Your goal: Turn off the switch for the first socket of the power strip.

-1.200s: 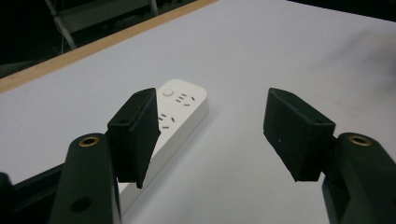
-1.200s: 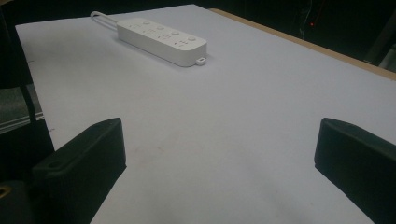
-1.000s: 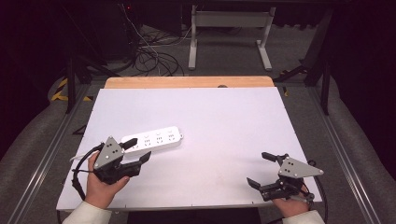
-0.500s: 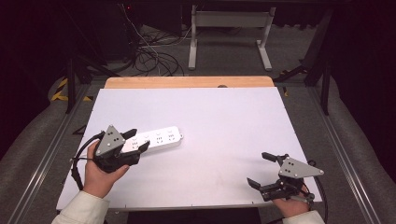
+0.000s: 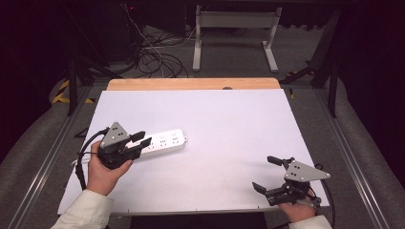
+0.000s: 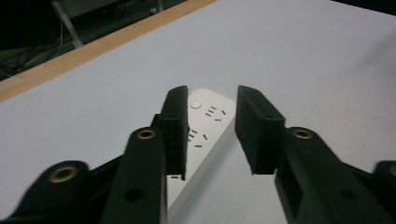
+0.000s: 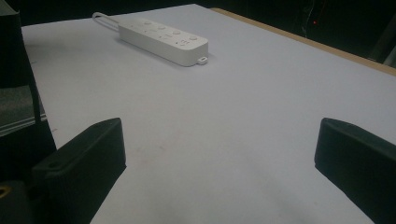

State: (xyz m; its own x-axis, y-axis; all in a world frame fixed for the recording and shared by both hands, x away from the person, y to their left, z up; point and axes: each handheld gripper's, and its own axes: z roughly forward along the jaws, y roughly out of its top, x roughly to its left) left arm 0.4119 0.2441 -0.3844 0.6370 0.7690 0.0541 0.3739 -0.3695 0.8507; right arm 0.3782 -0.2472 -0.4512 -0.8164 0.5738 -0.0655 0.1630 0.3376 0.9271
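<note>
High view puts the power strip [image 5: 162,142] flat at the surface's [image 5: 229,124] left, the left gripper [image 5: 138,140] just closing around its near end without a grip yet, the right gripper [image 5: 272,174] idle and wide open, lifting still ahead.

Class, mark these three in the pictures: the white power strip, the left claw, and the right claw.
white power strip [image 5: 165,142], high view, on its socket face.
left claw [image 5: 141,140], high view, midway between its two fingertips.
right claw [image 5: 266,173], high view, midway between its two fingertips.
</note>
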